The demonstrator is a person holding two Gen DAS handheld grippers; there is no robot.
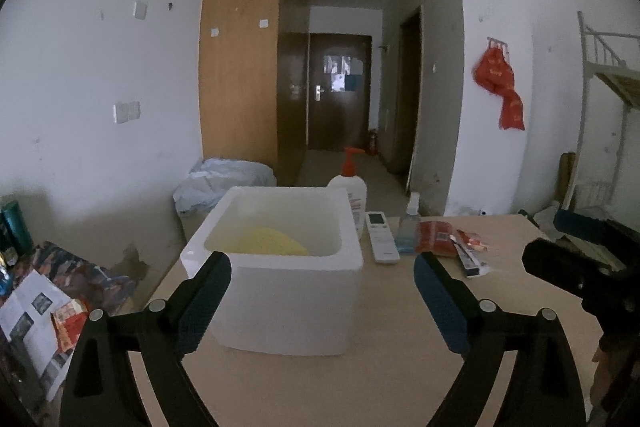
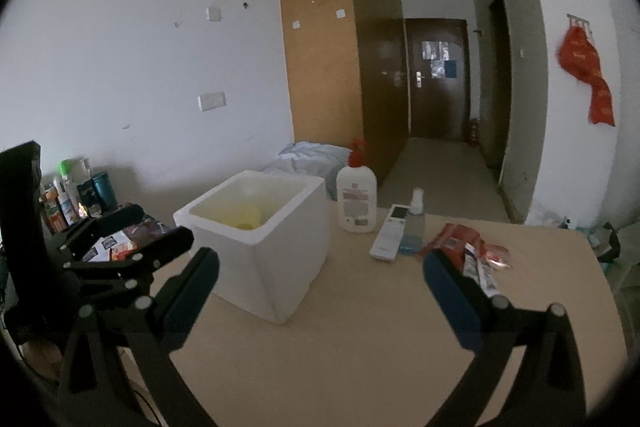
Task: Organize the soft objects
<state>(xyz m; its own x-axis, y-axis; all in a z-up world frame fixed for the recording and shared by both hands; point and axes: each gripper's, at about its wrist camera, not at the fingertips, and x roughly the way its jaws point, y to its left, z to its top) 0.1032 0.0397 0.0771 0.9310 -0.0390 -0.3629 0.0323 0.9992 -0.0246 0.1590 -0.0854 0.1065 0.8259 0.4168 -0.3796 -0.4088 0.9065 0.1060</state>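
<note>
A yellow soft object (image 1: 272, 241) lay at the bottom of the white foam box (image 1: 280, 291), centre of the left wrist view, on the tan table (image 1: 400, 367). The left gripper (image 1: 322, 273) stood wide open and empty, its jaws straddling the box straight ahead, so it was judged the nearer hand. The right gripper (image 2: 320, 269), fully spread and holding nothing, had the box off to its upper left, with red packets (image 2: 460, 239) just past its right finger.

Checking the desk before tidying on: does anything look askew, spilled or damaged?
Nothing spilled. The white foam box stands upright with a yellow soft item inside. The red snack packets lie loosely scattered beside the remote, and the wall is chipped by the desk edge.
</note>
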